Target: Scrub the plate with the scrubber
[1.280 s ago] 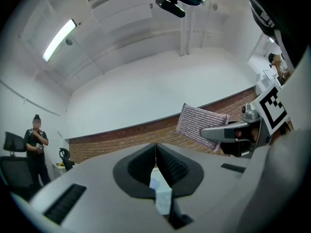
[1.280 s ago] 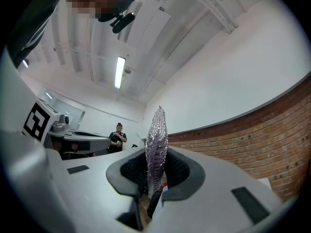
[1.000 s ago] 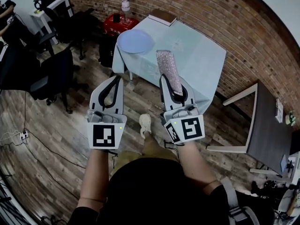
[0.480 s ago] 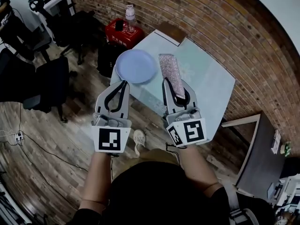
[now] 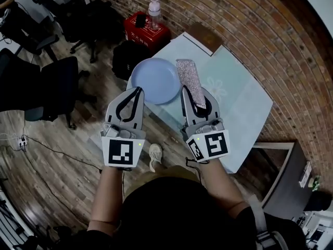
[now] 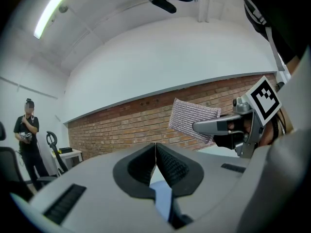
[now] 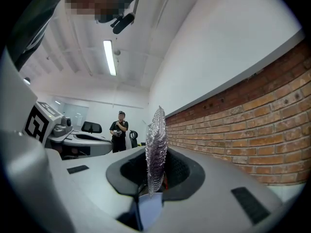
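The plate [image 5: 155, 80] has come nearer. My right tool [image 5: 193, 91] clamps the scrubber [image 5: 188, 77]; left tool [image 5: 138, 90] closed, empty. I would lay it flat when scrubbing.

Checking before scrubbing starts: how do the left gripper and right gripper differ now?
The left gripper has its jaws shut on nothing; the right gripper has its jaws clamped on a silver mesh scrubber. In the head view the left gripper's tip meets the near rim of the round pale blue plate; the right gripper's scrubber lies past the plate's right edge. Both are grey and point toward the pale cloth-covered table.
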